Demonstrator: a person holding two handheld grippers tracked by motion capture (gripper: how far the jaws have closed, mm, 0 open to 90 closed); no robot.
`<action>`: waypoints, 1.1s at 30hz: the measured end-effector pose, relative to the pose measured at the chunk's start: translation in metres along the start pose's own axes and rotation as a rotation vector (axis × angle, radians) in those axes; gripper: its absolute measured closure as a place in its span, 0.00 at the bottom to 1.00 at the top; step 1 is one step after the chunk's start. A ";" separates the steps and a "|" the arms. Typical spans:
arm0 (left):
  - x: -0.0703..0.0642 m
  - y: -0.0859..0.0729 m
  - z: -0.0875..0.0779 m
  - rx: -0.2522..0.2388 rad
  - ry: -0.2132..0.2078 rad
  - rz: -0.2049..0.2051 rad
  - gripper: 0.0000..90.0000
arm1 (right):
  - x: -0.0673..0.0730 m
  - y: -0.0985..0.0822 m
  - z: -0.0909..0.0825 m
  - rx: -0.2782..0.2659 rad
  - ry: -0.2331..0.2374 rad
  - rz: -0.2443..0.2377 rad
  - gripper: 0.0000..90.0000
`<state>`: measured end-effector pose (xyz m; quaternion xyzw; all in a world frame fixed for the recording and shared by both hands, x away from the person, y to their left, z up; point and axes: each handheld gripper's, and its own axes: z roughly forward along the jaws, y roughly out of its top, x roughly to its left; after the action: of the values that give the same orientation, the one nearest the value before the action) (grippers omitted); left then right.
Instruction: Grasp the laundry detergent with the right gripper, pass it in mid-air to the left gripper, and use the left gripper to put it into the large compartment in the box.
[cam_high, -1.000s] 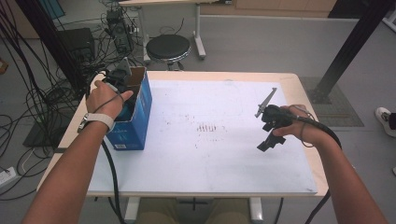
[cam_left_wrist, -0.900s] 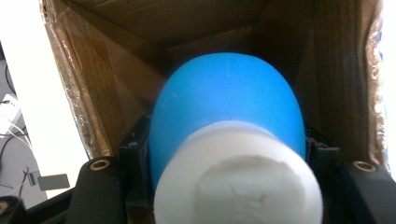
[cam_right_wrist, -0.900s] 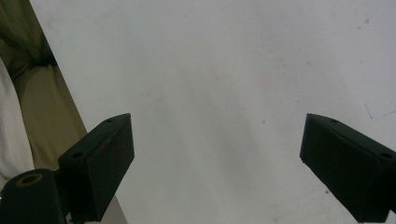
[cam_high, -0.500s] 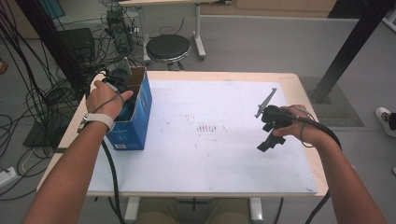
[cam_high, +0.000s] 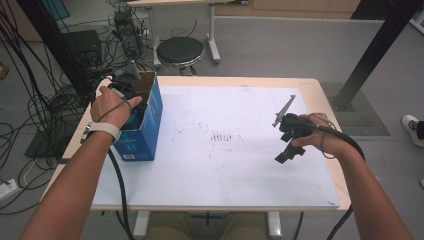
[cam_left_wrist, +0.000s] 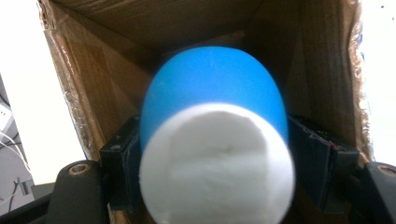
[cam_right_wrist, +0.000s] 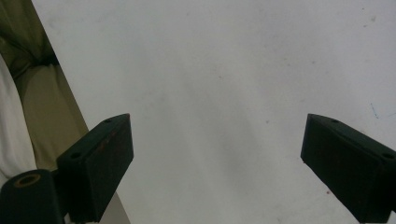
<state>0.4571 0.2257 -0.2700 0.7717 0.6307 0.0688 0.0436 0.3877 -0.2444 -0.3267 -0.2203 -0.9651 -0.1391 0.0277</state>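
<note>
— Blue-and-white object (cam_left_wrist: 215, 140), rounded, sits inside the cardboard box (cam_high: 145, 122) at the upper left of the high view; where does that box stand?

— On the left edge of a white table (cam_high: 225, 165) with a pale wooden rim. The floor around it is grey, with a tangle of black cables (cam_high: 45, 95) at the far left and a round black stool (cam_high: 180, 51) beyond the table at top centre.

— And the left gripper (cam_left_wrist: 215, 182)?

— It reaches down into the box, and the object lies between its two black jaws, one on each flank. The jaws have just been opening, and they stand just beside the object's sides; whether the pads still press, I cannot tell. Brown box walls close in all around the jaws.

— The right gripper (cam_high: 290, 145)?

— At the right of the high view, over bare table, well apart from the box. In the right gripper view its jaws stand wide apart with nothing between them, just white surface beneath.

— Anything else?

— A black post (cam_high: 370, 55) rises at the upper right.
</note>
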 end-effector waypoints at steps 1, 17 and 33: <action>0.000 0.000 -0.001 0.001 -0.002 0.003 0.31 | 0.000 0.000 0.000 0.003 -0.002 -0.004 0.11; 0.003 -0.004 -0.032 -0.052 -0.038 0.020 0.13 | 0.002 0.003 0.002 0.016 0.001 -0.005 0.11; -0.004 -0.002 -0.089 -0.151 -0.097 0.152 0.09 | 0.003 0.003 -0.011 0.022 -0.017 -0.002 0.11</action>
<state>0.4398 0.2208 -0.1831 0.8143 0.5605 0.0821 0.1268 0.3861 -0.2440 -0.3156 -0.2204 -0.9669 -0.1268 0.0219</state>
